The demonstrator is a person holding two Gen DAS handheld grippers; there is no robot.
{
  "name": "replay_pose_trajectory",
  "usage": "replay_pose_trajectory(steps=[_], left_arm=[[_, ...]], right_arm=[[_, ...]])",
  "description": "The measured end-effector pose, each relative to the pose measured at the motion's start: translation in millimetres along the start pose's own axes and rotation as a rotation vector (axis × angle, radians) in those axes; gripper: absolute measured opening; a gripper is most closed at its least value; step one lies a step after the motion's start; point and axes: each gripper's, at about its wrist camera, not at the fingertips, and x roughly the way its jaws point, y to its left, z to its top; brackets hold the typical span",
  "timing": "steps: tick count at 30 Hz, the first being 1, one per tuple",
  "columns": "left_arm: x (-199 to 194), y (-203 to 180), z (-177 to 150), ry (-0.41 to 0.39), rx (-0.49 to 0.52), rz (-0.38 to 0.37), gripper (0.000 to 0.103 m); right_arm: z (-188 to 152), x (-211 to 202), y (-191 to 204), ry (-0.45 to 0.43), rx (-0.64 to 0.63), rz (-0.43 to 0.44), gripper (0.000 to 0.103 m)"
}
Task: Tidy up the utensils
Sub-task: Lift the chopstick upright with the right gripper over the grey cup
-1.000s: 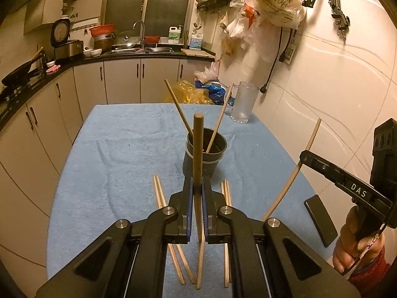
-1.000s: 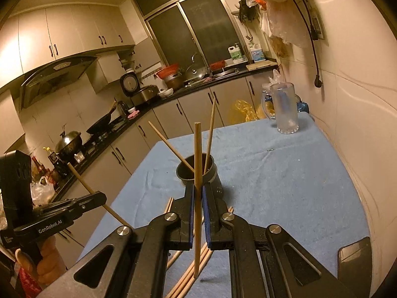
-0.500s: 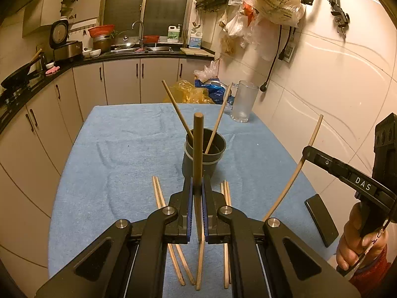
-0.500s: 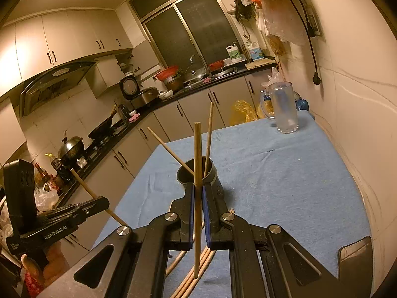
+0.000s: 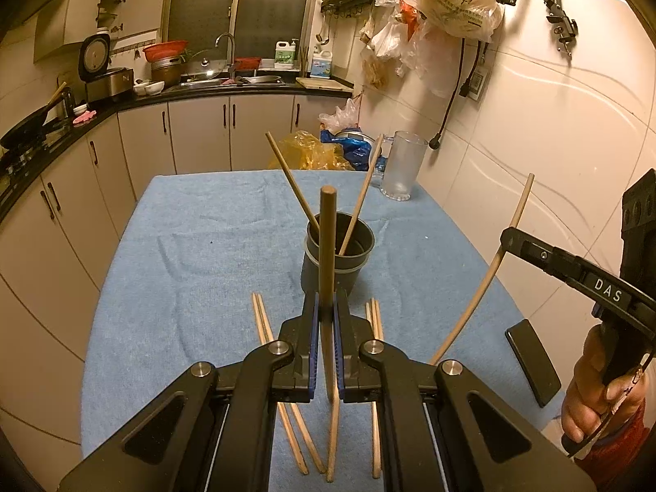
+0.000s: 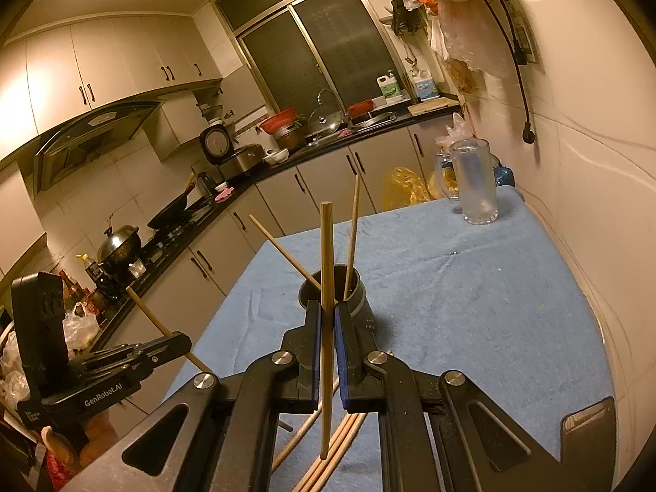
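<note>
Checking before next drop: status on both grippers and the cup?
Left gripper shut on chopstick. Right gripper shut on another. Cup upright, two sticks in. Nothing blocking.

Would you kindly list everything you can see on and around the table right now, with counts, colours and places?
table cloth: one, blue, covering the table.
holder cup: one, dark grey, upright mid-table.
chopsticks in the cup: two, wooden, leaning apart.
loose chopsticks: several, wooden, flat on the cloth in front of the cup; exact count hidden by the grippers.
glass mug: one, frosted clear, far right corner.
phone: one, black, flat at the right edge.
plastic bags: yellow and blue, behind the table.
left gripper: black, shut on one upright chopstick.
right gripper: black, shut on another chopstick.
hand: one, holding the right gripper's handle.
</note>
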Motion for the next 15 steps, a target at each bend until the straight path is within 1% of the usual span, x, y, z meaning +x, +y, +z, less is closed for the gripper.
replay_pose_trajectory(steps=[9,15], left_arm=[[2,1,2,-0.001,0.005,0.002,0.006],[-1,4,13,-0.015,0.006,0.005,0.006]], right_arm=[[10,1,3,-0.011,-0.004,0.010,0.007],[24,-2,4,-0.031,-0.006,0.012,0.007]])
